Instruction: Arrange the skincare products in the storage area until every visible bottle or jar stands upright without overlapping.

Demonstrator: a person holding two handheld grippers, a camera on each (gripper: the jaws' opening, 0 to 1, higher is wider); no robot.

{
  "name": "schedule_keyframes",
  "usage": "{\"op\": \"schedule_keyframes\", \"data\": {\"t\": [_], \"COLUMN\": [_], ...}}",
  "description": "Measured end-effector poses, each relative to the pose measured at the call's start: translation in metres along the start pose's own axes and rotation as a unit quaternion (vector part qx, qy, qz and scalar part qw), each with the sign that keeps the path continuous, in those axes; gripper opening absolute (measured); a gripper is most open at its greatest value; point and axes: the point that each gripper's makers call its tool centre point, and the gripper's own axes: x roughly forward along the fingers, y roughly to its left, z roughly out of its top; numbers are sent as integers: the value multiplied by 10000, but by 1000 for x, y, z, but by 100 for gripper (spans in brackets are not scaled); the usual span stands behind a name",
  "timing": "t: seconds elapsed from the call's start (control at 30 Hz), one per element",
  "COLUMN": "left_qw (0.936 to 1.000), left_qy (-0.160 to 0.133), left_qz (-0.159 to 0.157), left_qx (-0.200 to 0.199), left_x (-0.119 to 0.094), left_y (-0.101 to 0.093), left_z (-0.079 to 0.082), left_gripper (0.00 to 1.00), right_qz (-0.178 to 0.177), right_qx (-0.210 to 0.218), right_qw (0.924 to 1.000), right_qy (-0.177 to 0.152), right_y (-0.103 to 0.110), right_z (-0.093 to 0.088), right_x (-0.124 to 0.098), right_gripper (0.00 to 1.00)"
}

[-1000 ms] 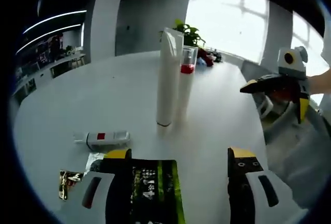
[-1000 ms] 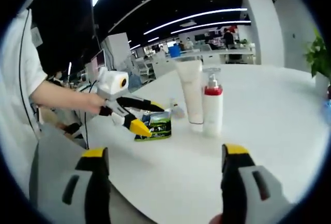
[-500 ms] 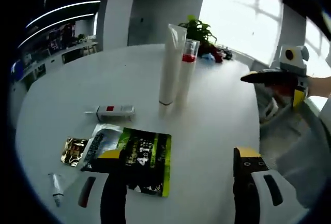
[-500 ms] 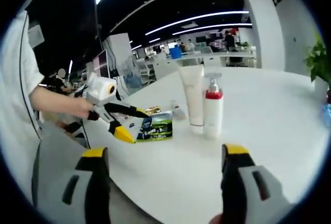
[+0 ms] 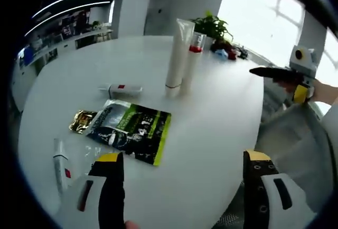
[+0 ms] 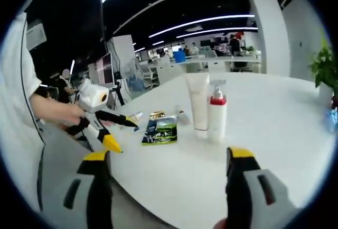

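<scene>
A tall white tube (image 5: 177,54) stands upright on its cap mid-table, and a pump bottle (image 5: 194,54) with a red collar stands touching it just behind. A small white tube with a red label (image 5: 120,89) lies flat, and another small tube (image 5: 60,163) lies near the table edge. My left gripper (image 5: 182,157) hangs open over the near edge, nothing between its jaws. My right gripper (image 6: 169,155) is open and empty too, off the table's side. In the right gripper view the tall tube (image 6: 198,104) and pump bottle (image 6: 216,115) stand ahead, with the left gripper (image 6: 122,134) at the left.
A green-and-black sachet (image 5: 132,130) and a gold sachet (image 5: 83,120) lie flat on the round white table (image 5: 222,112). A potted plant (image 5: 214,25) and small items sit at the far edge. A person's white sleeve (image 6: 21,81) shows at the left.
My left gripper has drawn back and up from the table; the green sachet now lies ahead of its jaws, and a second small tube has come into sight. The right gripper has barely moved.
</scene>
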Motion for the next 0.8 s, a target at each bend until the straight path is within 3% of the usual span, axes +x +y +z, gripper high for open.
{"op": "schedule_keyframes", "data": {"t": [0.33,0.8], "left_qw": [9990,9978], "left_qy": [-130,-248], "left_qz": [231,436], "left_qx": [-357,-439], "left_x": [-23,-44], "left_y": [-8,-21], "left_z": [-9,-14], "left_gripper": [97,96], "right_qz": [0,24], "right_qx": [-25,-40], "right_qw": [10000,10000], "right_qy": [-17,-2], "right_y": [5,13], "right_z": [1,-1], "right_x": [-5,-12], "right_gripper": [91,90]}}
